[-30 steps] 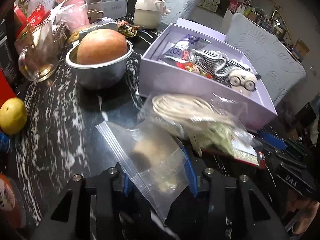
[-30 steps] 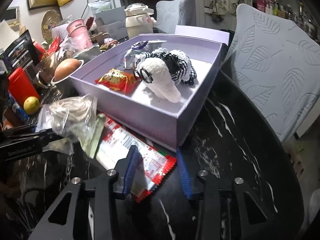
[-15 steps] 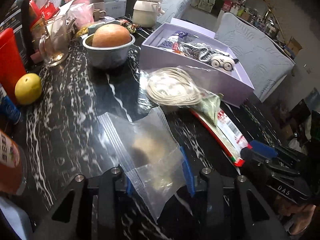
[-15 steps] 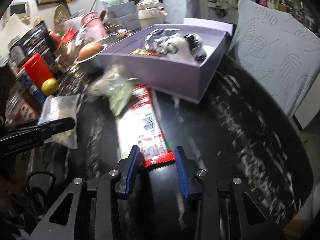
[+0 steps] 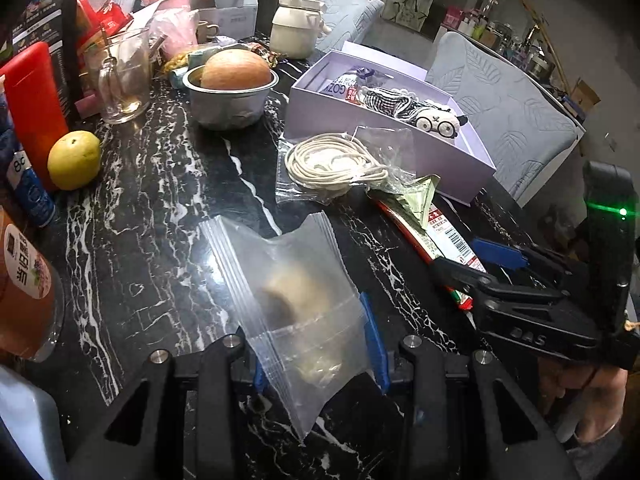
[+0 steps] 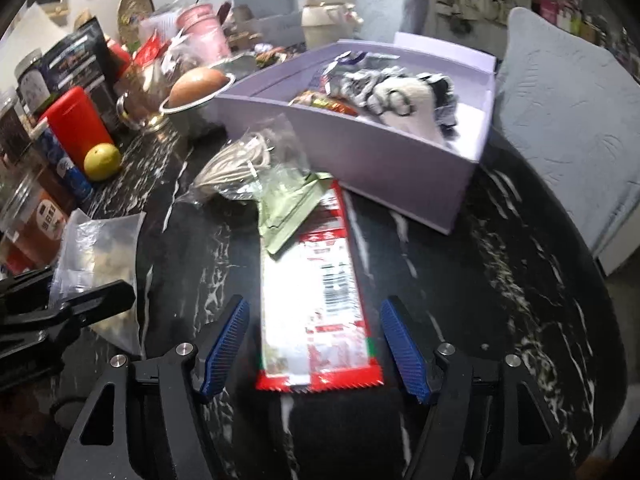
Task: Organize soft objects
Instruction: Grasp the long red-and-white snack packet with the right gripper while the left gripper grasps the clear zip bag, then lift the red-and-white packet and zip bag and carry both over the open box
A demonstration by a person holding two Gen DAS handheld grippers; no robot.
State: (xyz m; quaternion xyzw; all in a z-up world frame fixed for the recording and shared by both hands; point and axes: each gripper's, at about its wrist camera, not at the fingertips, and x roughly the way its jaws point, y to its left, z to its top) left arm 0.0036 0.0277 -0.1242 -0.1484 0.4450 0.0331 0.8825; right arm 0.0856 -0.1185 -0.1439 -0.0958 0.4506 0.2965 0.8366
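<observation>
The right gripper (image 6: pixel 314 354) stands wide, its blue pads either side of the near end of the red packet (image 6: pixel 316 292) but touching neither edge; the packet lies flat on the table (image 6: pixel 500 280) with its long axis running straight away from the gripper toward the lilac box (image 6: pixel 400 164), so the jaws sit across its short width; its far end is tucked under a green sachet (image 6: pixel 288 208), beyond which lies a bagged cord coil (image 6: pixel 240 160). The left gripper (image 5: pixel 318 346) is closed around a clear zip bag (image 5: pixel 296 296) with something pale inside; whether the pads bite it firmly I cannot tell. The right is plainly the nearer to the packet; closing across it looks the next step. The box, beyond both, already holds a plush toy (image 6: pixel 408 104) and snack wrappers.
</observation>
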